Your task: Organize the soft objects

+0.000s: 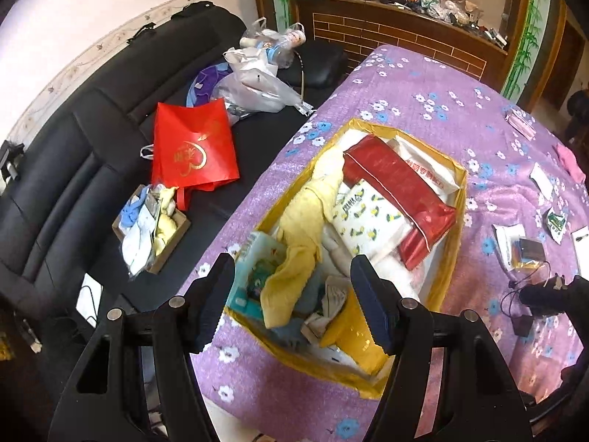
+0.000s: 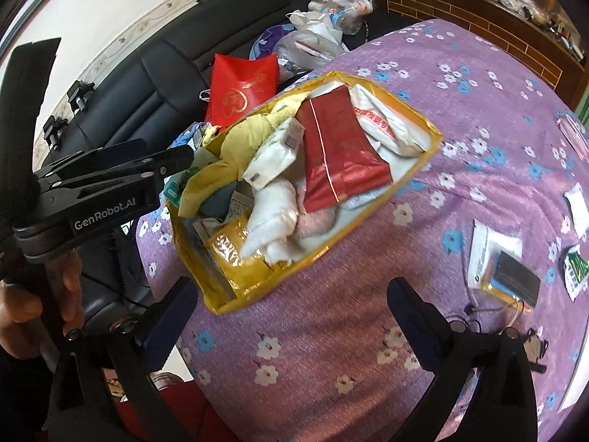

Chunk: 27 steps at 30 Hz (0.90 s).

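Note:
A yellow open box [image 1: 461, 188] on the purple flowered table holds soft goods: a yellow cloth [image 1: 300, 228], a red packet [image 1: 399, 191], a white patterned tissue pack [image 1: 368, 217] and white packs. My left gripper [image 1: 294, 307] hovers open over the box's near end, with nothing pressed between its pads. In the right wrist view the same box [image 2: 254, 294] lies ahead, with a rolled white towel [image 2: 274, 217] and the red packet [image 2: 335, 151] inside. My right gripper [image 2: 296, 313] stands wide open over bare tablecloth in front of the box. A hand [image 2: 22, 305] holds the left gripper [image 2: 162, 154] at the box's left.
A black sofa [image 1: 55, 184] left of the table [image 1: 423, 84] carries a red bag [image 1: 191, 147], a cardboard box of socks [image 1: 151, 228] and plastic bags [image 1: 254, 77]. Small packets and cables [image 2: 504, 269] lie on the table's right side. A wooden cabinet [image 1: 405, 37] stands behind.

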### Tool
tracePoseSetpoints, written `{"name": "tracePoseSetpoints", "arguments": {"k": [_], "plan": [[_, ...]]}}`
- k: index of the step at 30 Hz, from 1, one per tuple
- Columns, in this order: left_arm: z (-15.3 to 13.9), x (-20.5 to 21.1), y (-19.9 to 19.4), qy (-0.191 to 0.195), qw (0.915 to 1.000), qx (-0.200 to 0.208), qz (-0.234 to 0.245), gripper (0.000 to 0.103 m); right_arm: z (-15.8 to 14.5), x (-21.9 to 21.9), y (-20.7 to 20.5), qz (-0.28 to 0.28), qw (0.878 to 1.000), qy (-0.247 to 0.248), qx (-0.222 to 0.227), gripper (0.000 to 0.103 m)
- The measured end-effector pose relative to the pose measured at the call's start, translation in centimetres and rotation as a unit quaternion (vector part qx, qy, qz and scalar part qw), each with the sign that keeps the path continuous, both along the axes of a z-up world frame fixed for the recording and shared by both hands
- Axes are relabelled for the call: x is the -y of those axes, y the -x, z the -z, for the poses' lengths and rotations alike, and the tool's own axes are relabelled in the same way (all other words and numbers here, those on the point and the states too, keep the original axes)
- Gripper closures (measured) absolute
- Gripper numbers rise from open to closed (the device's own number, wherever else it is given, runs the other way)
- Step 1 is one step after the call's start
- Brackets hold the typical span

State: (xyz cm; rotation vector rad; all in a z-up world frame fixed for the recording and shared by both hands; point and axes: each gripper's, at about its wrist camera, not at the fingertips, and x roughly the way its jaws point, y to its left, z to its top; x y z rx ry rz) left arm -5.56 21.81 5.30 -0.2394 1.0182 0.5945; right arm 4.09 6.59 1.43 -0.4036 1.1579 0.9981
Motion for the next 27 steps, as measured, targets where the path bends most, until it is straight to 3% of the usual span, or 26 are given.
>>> {"name": "tracePoseSetpoints", "arguments": {"k": [12,27], "plan": [[0.4,3.5,1.2,0.044,0.9987,-0.011,-0.024,0.036,-0.3,3.1,2.2,-0.031,0.999,-0.016,0.005,0.0],[1.7,6.9,2.0,0.055,0.9974,-0.007,-0.046,0.036,1.0,7.6,3.1,-0.033,0.999,-0.01,0.002,0.0]]}}
